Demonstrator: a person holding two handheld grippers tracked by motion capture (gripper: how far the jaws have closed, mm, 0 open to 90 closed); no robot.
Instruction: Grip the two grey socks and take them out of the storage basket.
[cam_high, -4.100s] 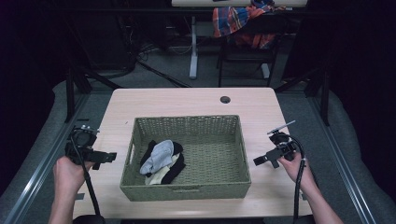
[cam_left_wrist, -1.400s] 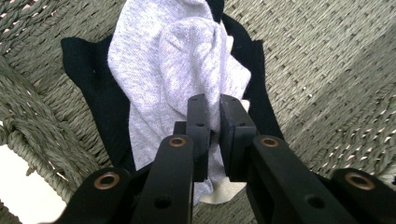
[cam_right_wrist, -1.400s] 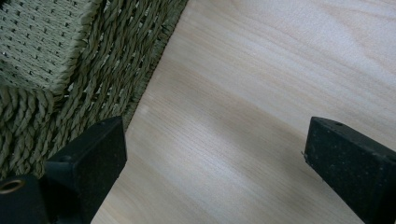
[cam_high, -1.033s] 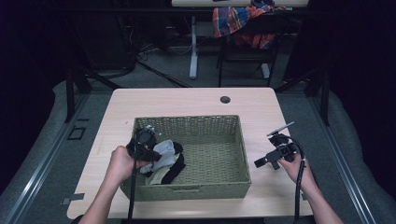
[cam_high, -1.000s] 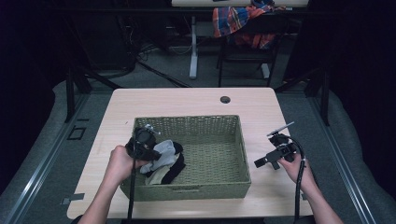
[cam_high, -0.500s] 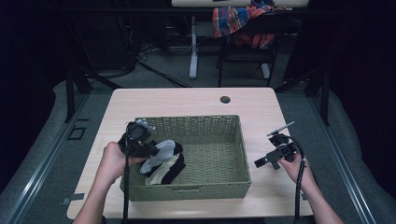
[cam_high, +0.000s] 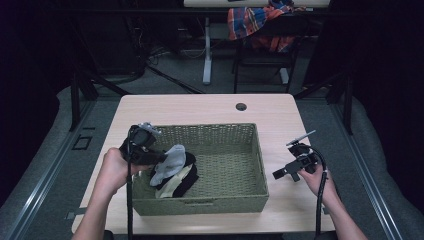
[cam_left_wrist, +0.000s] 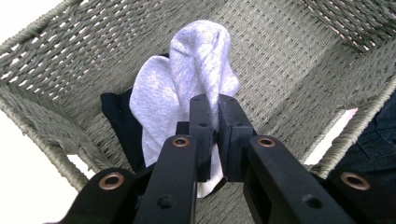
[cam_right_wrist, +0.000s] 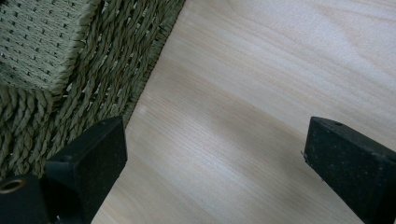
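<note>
The left gripper (cam_left_wrist: 212, 105) has its jaws pinched tight on a pale grey sock (cam_left_wrist: 187, 84), holding it just above the dark socks (cam_high: 186, 181) at the left end of the woven basket (cam_high: 250, 200). The right gripper (cam_high: 280, 172) rests over the table (cam_high: 200, 107), right of the basket, with jaws wide apart and nothing between them.

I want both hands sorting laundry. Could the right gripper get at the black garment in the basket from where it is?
Probably yes: the right gripper is open beside the basket, whose top is open, though the black garment lies at the far side.
</note>
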